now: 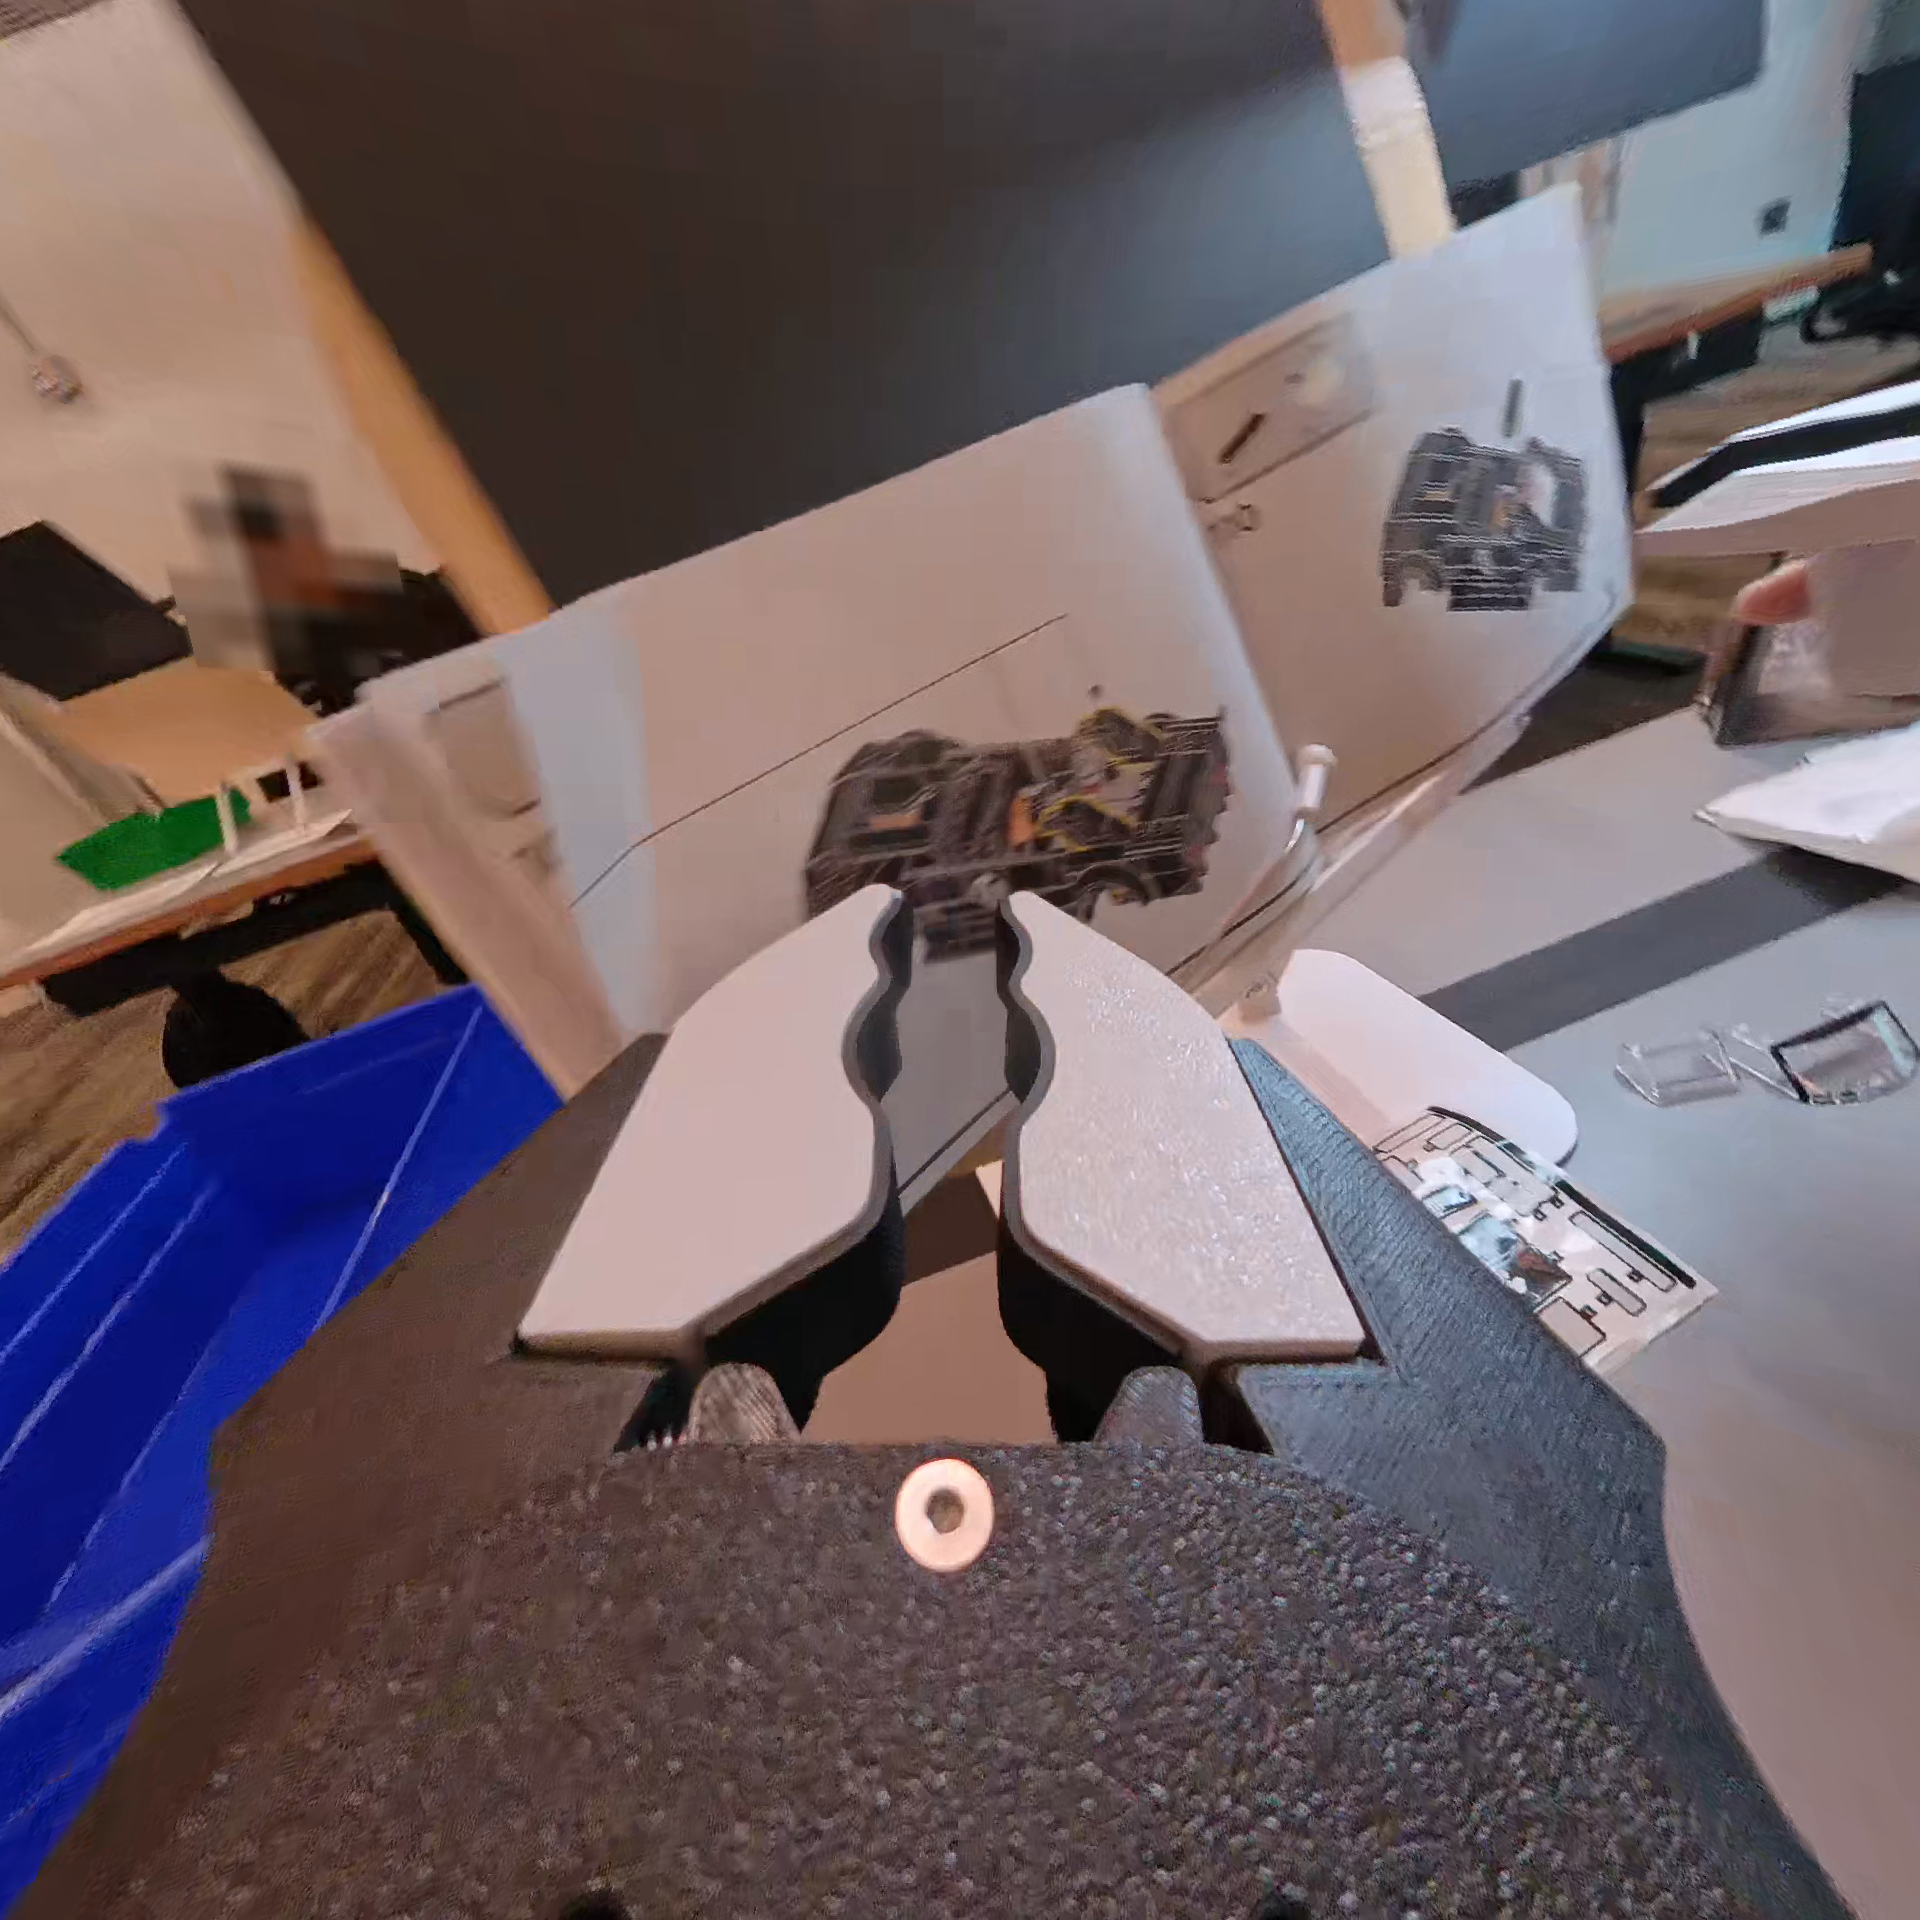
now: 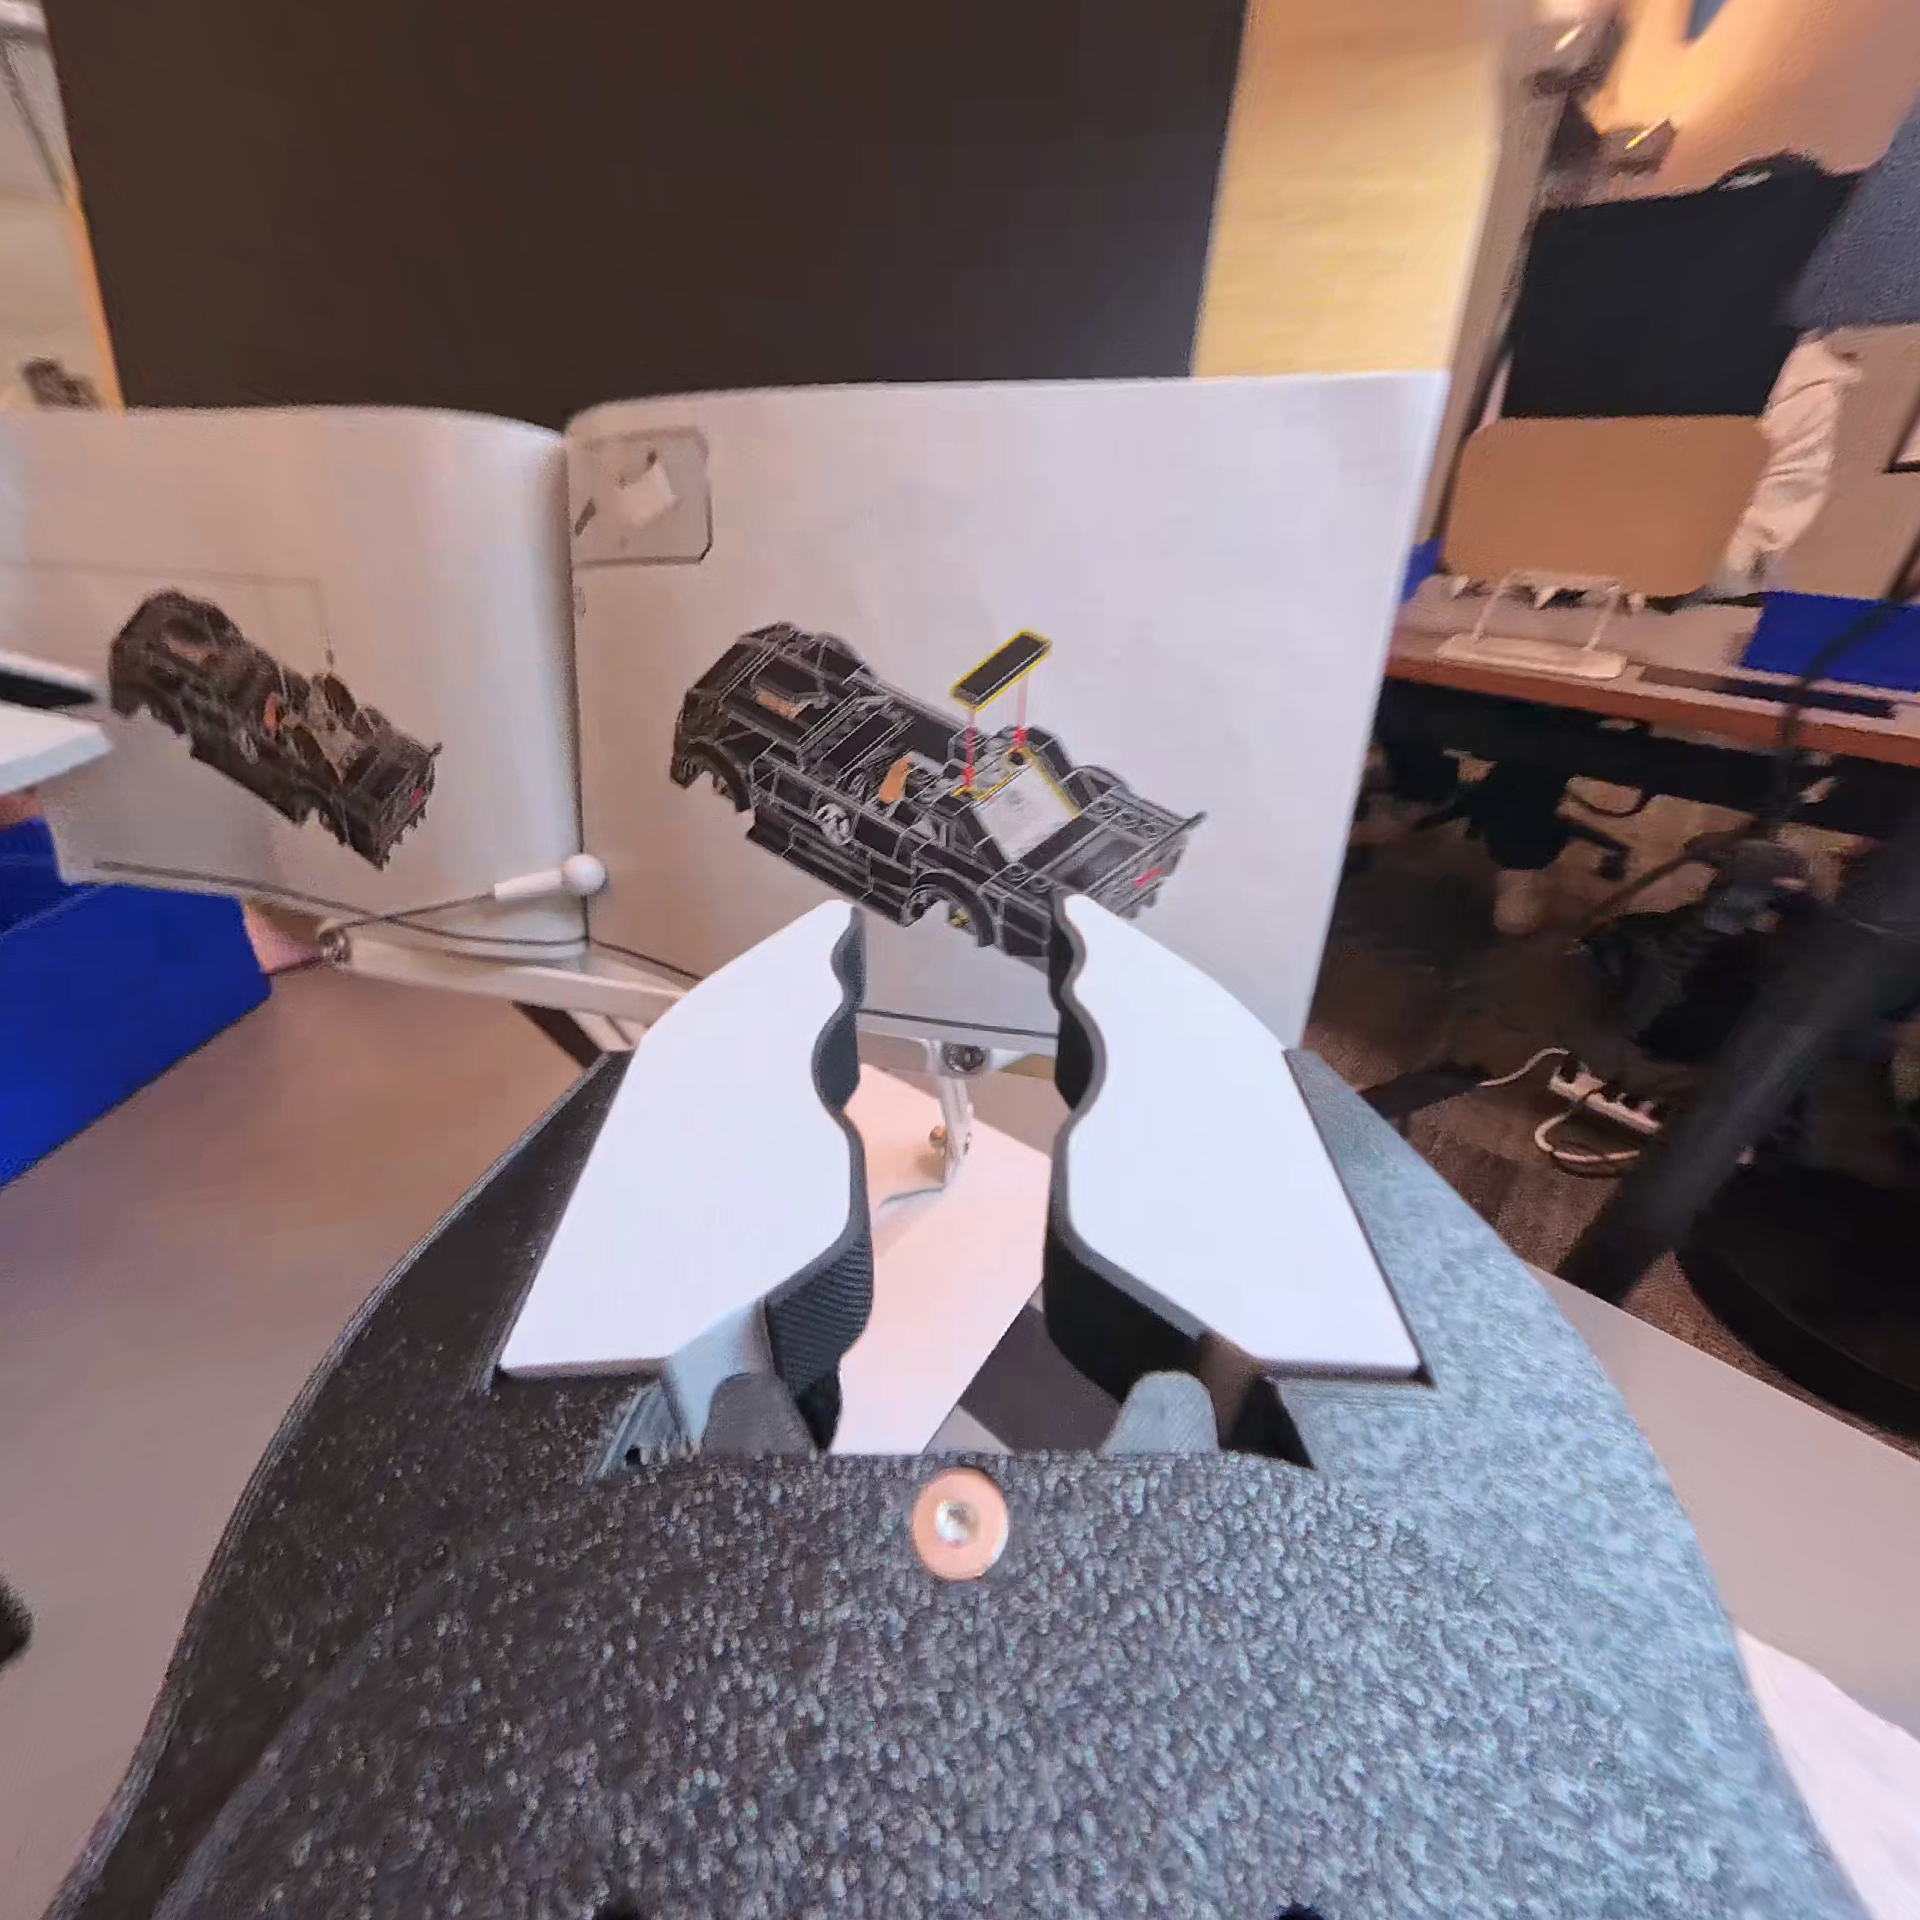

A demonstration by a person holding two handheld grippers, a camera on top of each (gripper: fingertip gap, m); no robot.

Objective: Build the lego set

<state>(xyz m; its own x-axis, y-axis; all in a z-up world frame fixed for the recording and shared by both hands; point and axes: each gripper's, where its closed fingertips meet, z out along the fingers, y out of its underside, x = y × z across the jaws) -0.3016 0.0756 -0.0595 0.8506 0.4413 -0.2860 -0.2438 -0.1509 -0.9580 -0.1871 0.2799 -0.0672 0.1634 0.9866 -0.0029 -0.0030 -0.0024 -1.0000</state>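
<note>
Although the task is to build the lego set, neither gripper holds a brick, and the model itself shows in neither view, so how much is built cannot be told. Straight ahead of both grippers stands the open instruction booklet (image 2: pixel 935 582) on its white stand (image 1: pixel 1444 1049), its pages showing a nearly complete black car, which suggests a late step, with at least a flat piece left to add. To the right of the left gripper (image 1: pixel 951 920) lie clear lego pieces (image 1: pixel 1766 1060) and a sticker sheet (image 1: pixel 1538 1236) on the grey table (image 1: pixel 1766 1351); a blue bin (image 1: pixel 208 1247) sits to its left. That gripper is raised and tilted, jaws slightly parted around nothing. The right gripper (image 2: pixel 956 925) is level, pointed at the right-hand page, jaws apart and empty.
</note>
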